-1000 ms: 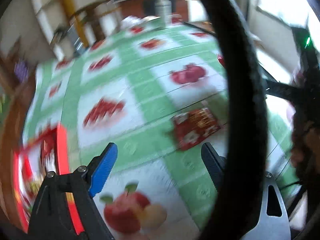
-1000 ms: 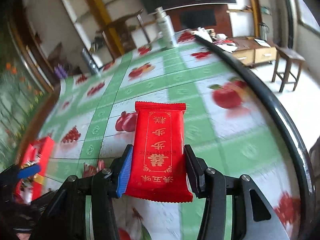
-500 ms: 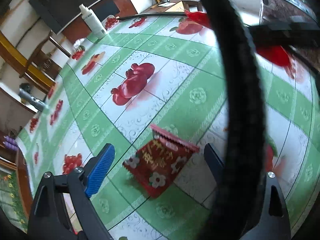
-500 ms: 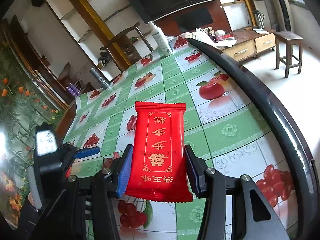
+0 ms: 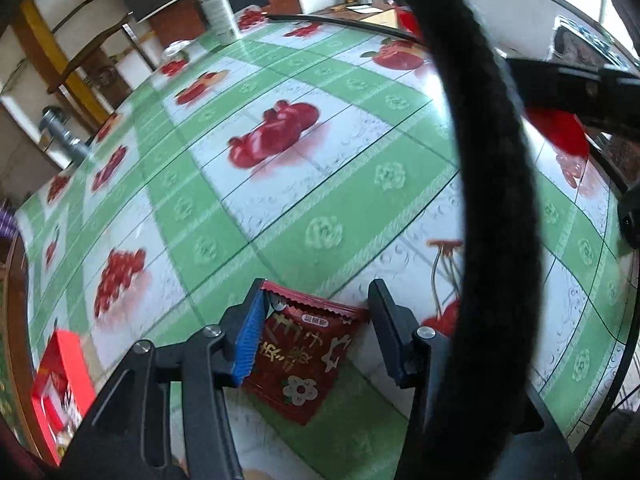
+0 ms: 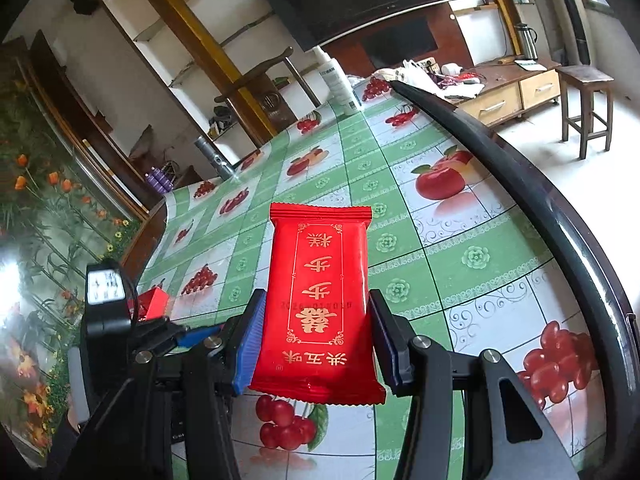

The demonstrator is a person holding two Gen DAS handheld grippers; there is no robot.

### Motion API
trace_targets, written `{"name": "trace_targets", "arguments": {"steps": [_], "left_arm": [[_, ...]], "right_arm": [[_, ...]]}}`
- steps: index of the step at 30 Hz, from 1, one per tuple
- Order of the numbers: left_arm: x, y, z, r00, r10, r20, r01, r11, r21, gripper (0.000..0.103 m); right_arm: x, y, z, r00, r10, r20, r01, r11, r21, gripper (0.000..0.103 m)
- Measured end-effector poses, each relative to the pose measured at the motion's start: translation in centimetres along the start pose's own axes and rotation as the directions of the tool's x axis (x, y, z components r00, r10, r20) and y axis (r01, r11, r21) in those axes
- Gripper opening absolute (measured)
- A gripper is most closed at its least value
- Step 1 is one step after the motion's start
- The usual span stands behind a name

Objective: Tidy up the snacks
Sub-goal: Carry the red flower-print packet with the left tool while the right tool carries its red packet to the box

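At the far left edge of the bench (image 5: 280,208) sits an open red box (image 5: 60,376), which looks like the place the snacks are meant to end up. Just right of it, the left tool (image 5: 316,328) has swung round and dropped over the dark red snack packet (image 5: 308,364), which a second ago lay ahead of it and well apart; now the packet lies flat on the green fruit-print cloth between the spread fingers, the blue pad (image 5: 250,340) touching or nearly touching its left edge, the right finger standing off with a gap. So the left tool is released, framed for a pinch that has not yet closed. Further right, the right tool (image 6: 316,340) is unchanged: it stays clenched on the bright red snack bar (image 6: 320,300), held upright above the bench. In my judgement the pickup of the second snack is imminent, after which both can go to the box.
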State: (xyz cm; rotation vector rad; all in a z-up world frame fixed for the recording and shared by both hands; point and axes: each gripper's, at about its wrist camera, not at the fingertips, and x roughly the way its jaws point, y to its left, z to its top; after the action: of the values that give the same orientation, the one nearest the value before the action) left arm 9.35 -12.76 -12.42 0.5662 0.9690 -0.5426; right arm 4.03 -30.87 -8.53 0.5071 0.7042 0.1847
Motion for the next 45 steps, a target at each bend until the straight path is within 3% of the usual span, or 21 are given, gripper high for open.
{"name": "trace_targets", "arguments": {"steps": [7,12,15,19,28,45], "left_arm": [[-2.8,2.9,-1.3,0.999,0.042,0.017,-0.038,0.979,-0.200,0.052],[-5.9,5.1,-2.9,0.976,0.219,0.003,-0.203,0.912,-0.357,0.051],[-7.3,6.3,-4.0,0.965,0.261,0.000,-0.235,0.869,-0.435,0.051],[-9.0,7.4,-5.3,0.938,0.346,-0.018,-0.309,0.812,-0.495,0.051],[-11.9,9.0,-7.4,0.908,0.418,-0.011,-0.349,0.743,-0.571,0.051],[-14.0,11.8,-10.9,0.895,0.444,-0.026,-0.356,0.679,-0.642,0.051]], "right_arm": [[-0.7,1.6,-0.3,0.999,0.036,0.011,-0.036,0.999,-0.032,0.050],[-0.2,2.7,-0.9,0.998,0.058,-0.006,-0.058,0.997,-0.052,0.050],[0.3,3.3,-1.3,0.997,0.073,-0.025,-0.075,0.995,-0.060,0.050],[0.6,4.6,-2.0,0.995,0.093,-0.044,-0.097,0.992,-0.082,0.049],[1.2,7.2,-2.6,0.990,0.122,-0.073,-0.131,0.982,-0.134,0.049],[2.9,11.1,-4.2,0.979,0.151,-0.137,-0.177,0.963,-0.205,0.049]]}}
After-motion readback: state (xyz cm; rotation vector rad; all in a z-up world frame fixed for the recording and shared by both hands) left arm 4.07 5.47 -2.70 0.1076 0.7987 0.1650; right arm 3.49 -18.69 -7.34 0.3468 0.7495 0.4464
